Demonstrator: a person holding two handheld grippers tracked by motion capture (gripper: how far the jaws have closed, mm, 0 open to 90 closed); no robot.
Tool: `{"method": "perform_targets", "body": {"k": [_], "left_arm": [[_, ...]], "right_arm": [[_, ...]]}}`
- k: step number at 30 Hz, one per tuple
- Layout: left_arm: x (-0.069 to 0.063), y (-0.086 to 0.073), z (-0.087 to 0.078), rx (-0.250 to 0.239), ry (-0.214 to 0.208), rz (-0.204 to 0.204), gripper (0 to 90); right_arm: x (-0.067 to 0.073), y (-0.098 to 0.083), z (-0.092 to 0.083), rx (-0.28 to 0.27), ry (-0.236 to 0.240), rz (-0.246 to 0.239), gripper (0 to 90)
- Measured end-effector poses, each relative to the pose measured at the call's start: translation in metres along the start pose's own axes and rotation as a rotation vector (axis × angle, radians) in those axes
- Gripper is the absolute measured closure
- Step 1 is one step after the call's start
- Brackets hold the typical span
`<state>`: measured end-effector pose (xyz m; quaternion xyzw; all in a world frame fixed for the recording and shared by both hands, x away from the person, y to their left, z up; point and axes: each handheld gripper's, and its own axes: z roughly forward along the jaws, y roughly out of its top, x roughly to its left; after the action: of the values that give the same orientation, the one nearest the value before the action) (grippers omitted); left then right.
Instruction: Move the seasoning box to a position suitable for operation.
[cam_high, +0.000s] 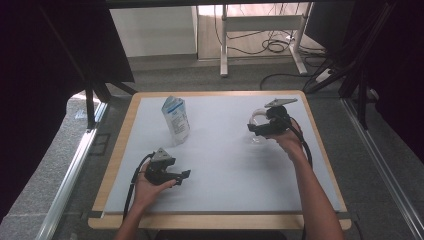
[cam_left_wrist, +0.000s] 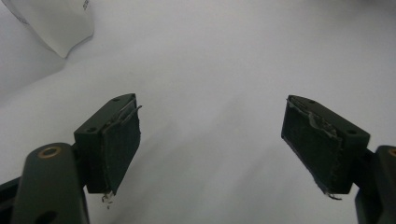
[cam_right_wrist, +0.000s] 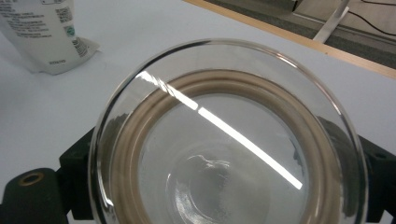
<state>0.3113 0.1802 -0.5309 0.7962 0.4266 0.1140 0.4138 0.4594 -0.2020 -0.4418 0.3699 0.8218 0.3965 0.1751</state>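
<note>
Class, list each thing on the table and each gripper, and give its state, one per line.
Left gripper: open, empty, low over the table.
Right gripper: shut on the glass lid.
Glass lid: held between the jaws, its tan seal ring in place.
Pouch: upright on the table, untouched.

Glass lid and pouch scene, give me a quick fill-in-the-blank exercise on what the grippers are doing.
1. The right gripper is shut on the glass ____.
2. The left gripper holds nothing; its jaws stand ____.
3. The white pouch stands upright on the ____ half of the table.
4. Inside the glass lid runs a ____ seal ring.

Missing words: lid; open; left; tan
</note>
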Motion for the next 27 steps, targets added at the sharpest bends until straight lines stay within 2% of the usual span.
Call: {"method": "perform_targets", "body": {"k": [15, 21, 27], "left_arm": [[-0.001, 0.000, 0.001, 0.005, -0.001, 0.003, 19.5], [-0.001, -0.001, 0.003, 0.010, 0.001, 0.000, 19.5], [-0.003, -0.001, 0.007, 0.022, -0.005, 0.002, 19.5]], "right_arm": [[0.012, -0.025, -0.014, 0.005, 0.022, -0.016, 11.3], [0.016, -0.033, -0.015, 0.005, 0.028, -0.018, 11.3], [0.019, -0.038, -0.010, 0.031, 0.039, -0.025, 11.3]]}}
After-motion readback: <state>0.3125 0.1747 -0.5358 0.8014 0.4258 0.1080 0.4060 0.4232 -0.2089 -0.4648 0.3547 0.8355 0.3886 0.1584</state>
